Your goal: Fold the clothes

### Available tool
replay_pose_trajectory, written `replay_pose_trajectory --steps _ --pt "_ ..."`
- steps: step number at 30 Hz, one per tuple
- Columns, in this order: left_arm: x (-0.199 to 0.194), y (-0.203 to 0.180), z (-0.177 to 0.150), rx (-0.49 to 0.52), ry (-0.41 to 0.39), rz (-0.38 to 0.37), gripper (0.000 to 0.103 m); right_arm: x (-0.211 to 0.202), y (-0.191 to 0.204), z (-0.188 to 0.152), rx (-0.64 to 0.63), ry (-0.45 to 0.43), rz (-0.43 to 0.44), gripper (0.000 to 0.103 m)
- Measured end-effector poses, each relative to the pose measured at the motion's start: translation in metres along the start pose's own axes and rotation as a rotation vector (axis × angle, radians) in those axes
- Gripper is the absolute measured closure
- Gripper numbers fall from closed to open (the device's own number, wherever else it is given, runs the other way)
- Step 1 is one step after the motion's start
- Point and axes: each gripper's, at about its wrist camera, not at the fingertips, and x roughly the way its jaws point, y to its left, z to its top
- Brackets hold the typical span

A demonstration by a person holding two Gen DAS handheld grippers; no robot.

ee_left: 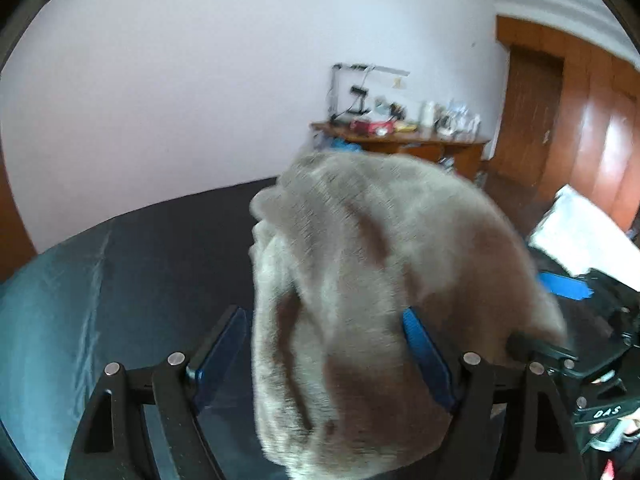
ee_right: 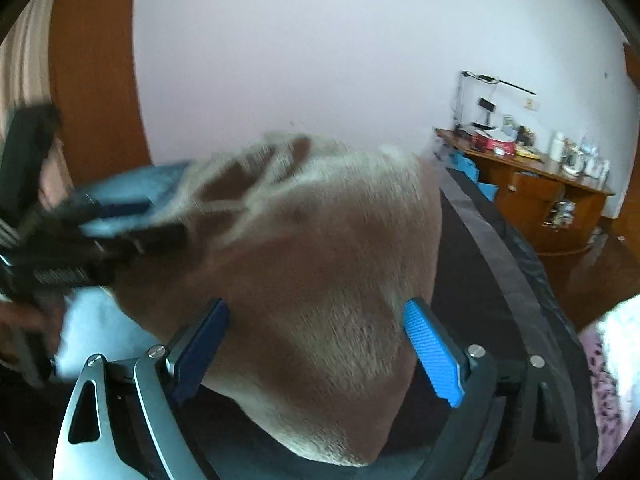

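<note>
Fuzzy grey garment (ee_left: 360, 280) bunched above the dark bed (ee_left: 160, 248), draped between both tools. Left gripper (ee_left: 324, 356) and right gripper (ee_right: 316, 344) both spread wide, cloth lying in the gaps, pads not visibly squeezing. Looks like a drop or regrip.

It's a bed (ee_left: 132, 264) with a dark navy sheet, lighter teal where the light hits its left side. A grey-tan fuzzy garment (ee_left: 360, 280) sits bunched up over it; blur hides how much of it rests on the sheet. A white cloth (ee_left: 580, 232) lies at the far right edge. In the right wrist view a grey band (ee_right: 492, 248) runs along the bed's edge.
</note>
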Motion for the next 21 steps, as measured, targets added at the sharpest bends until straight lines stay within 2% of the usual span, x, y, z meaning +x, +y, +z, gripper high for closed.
replay_pose_trajectory --steps 3,6,11,16,21 --pt "0.009 0.008 -0.009 -0.036 0.047 -0.028 0.02 0.006 -0.002 -0.005 0.007 0.034 -0.025 0.011" --pt "0.01 0.01 -0.01 -0.017 0.066 -0.027 0.019 0.01 -0.006 -0.007 0.014 0.075 -0.025 0.009" --pt "0.017 0.02 -0.015 -0.04 0.091 -0.032 0.009 0.018 -0.007 -0.01 0.027 0.115 -0.011 0.009" --pt "0.017 0.017 -0.018 -0.043 0.079 -0.02 0.007 0.018 -0.009 -0.014 0.039 0.124 -0.021 0.006" --pt "0.01 0.01 -0.023 -0.036 0.062 0.009 0.006 0.009 -0.002 -0.013 0.022 0.115 -0.071 0.004"
